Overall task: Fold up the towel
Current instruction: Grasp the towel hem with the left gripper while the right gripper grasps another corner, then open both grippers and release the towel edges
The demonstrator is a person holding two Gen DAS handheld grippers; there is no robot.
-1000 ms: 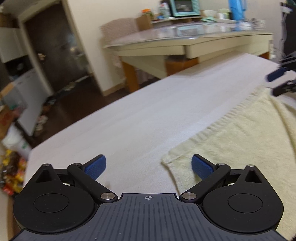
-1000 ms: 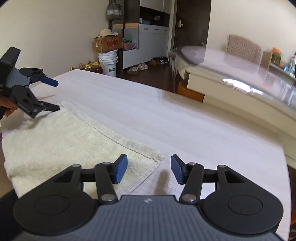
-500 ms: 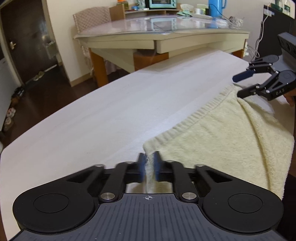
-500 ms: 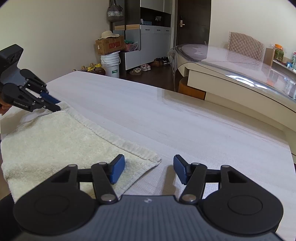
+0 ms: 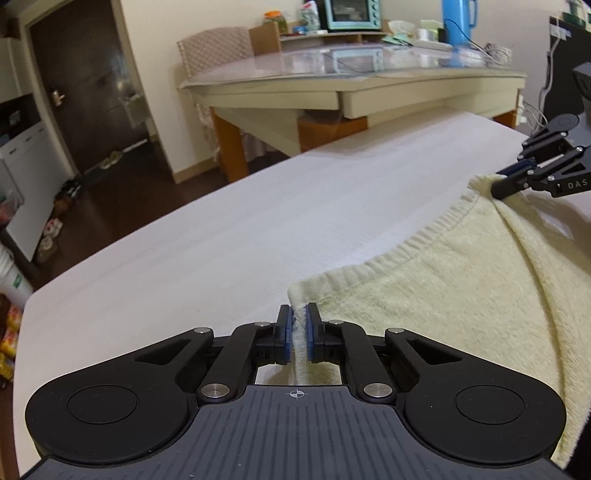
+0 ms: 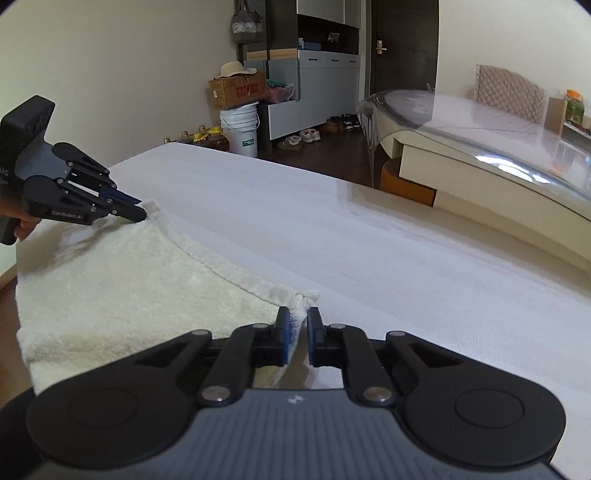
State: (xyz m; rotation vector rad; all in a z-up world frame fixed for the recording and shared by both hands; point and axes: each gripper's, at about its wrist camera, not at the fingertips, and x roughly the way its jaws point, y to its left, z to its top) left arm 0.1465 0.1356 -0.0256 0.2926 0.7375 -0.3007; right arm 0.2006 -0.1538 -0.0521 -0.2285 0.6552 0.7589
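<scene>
A cream towel (image 5: 436, 295) lies on the white table (image 5: 221, 236), also seen in the right wrist view (image 6: 122, 280). My left gripper (image 5: 297, 325) is shut on the towel's near left corner, lifted slightly; it also shows in the right wrist view (image 6: 138, 210) at the far corner. My right gripper (image 6: 298, 325) is shut on the towel's other corner; it also shows in the left wrist view (image 5: 504, 179). The hemmed edge (image 6: 229, 271) sags between the two raised corners.
The white table (image 6: 369, 240) stretches ahead of both grippers. A glass-topped desk (image 5: 351, 74) with a blue kettle (image 5: 456, 22) stands beyond. A white bucket (image 6: 240, 129), boxes and cabinets stand by the far wall.
The right gripper has closed on its towel corner. The left gripper, shut half a second ago, stays shut. Both corners have lifted off the table.
</scene>
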